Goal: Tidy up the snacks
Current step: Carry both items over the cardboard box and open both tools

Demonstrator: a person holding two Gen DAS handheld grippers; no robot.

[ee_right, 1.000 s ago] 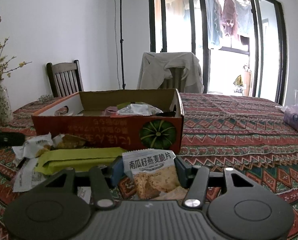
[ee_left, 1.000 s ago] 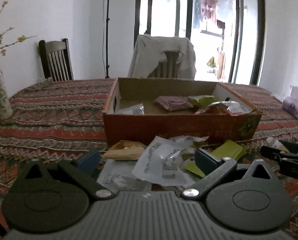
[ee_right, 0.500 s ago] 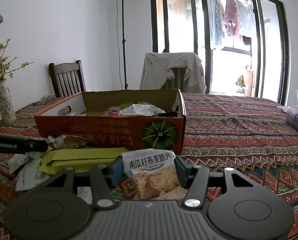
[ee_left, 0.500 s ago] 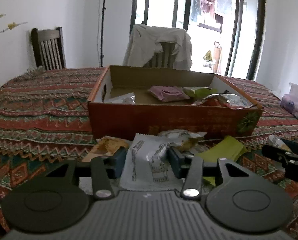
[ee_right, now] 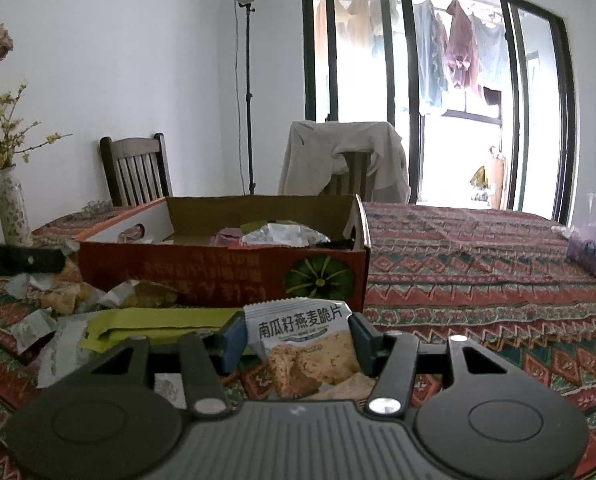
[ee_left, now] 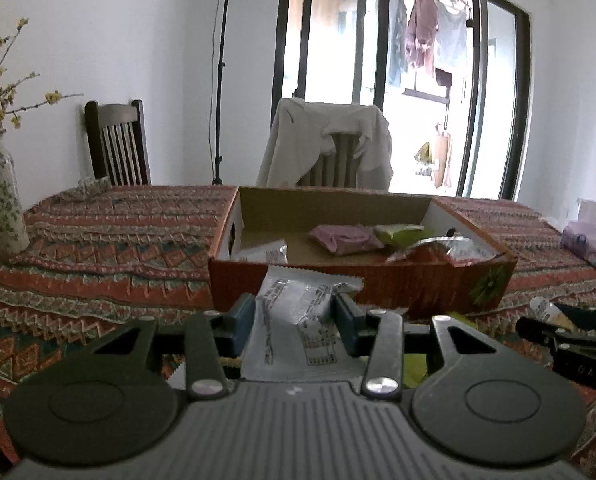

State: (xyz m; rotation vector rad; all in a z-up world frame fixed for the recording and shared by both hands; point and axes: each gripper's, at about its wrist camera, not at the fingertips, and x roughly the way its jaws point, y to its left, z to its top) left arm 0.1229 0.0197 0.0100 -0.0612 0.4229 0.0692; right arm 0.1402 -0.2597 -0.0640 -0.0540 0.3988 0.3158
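Closing its jaws on a white snack packet [ee_left: 298,308], the left claw [ee_left: 294,318] faces the cardboard box [ee_left: 378,284], while the right claw [ee_right: 298,340] clamps an oat crisp packet [ee_right: 304,344].

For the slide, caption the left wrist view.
Left gripper closing on a white snack packet before the open cardboard box on a patterned tablecloth.

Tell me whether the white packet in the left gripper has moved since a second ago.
Yes. The white packet has risen off the table; its top now overlaps the cardboard box front wall.
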